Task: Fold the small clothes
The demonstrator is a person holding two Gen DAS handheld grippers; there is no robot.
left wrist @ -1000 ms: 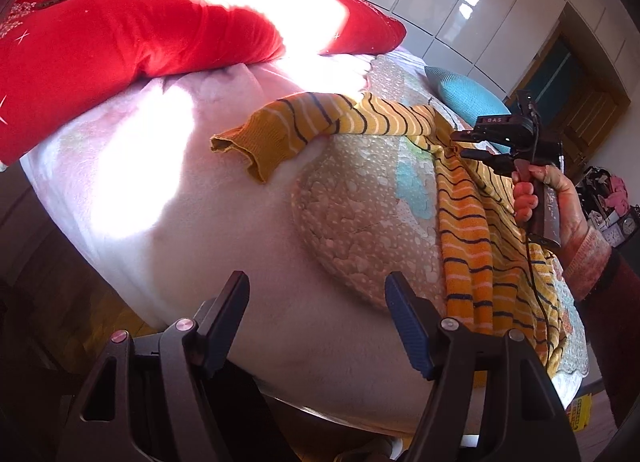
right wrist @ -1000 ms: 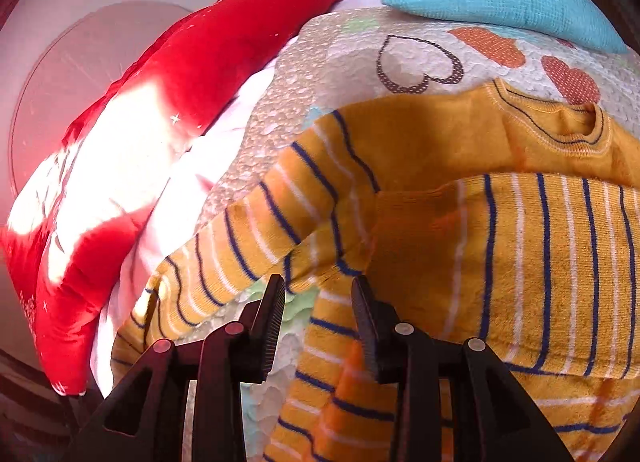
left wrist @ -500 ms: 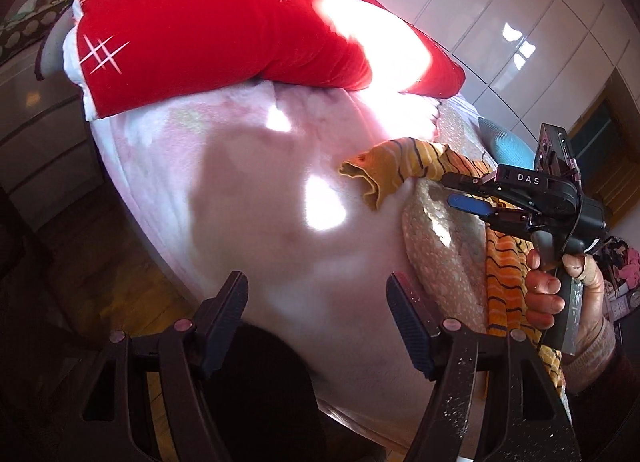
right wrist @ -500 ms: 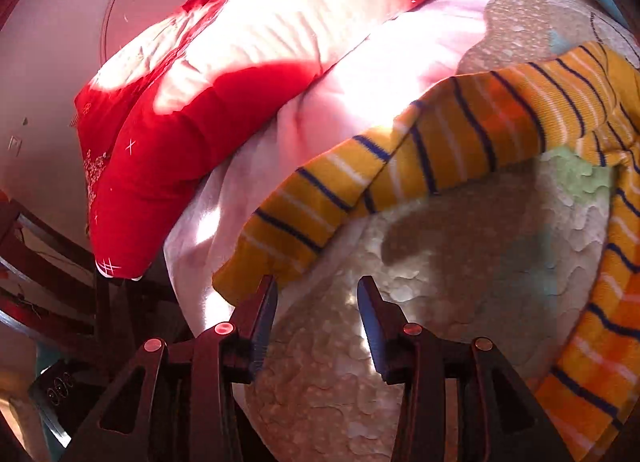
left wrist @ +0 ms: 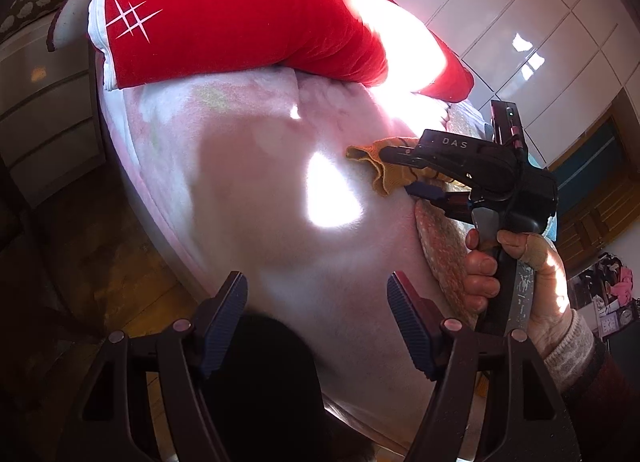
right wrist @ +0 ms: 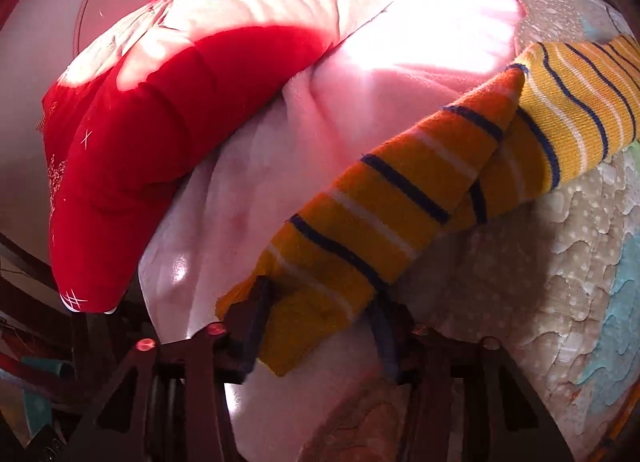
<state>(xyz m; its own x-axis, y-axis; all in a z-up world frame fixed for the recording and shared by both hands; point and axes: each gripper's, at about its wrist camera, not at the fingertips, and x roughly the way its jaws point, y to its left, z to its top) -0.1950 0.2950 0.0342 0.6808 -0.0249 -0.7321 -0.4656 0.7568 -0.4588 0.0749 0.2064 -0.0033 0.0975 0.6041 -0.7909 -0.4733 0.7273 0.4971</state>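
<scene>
Lying between the fingers of the right gripper (right wrist: 320, 326), the cuff end of the striped sleeve (right wrist: 392, 201) is straddled; jaws look part open, and whether the cloth is pinched cannot be told. Sleeve's long axis is seen running from the cuff at the gripper up and to the right, over the pink blanket (right wrist: 360, 109) onto the quilted cover (right wrist: 568, 286). The left gripper (left wrist: 316, 314) is held wide open with nothing in it, above the blanket edge. A red cushion (right wrist: 132, 149) is seen behind.
</scene>
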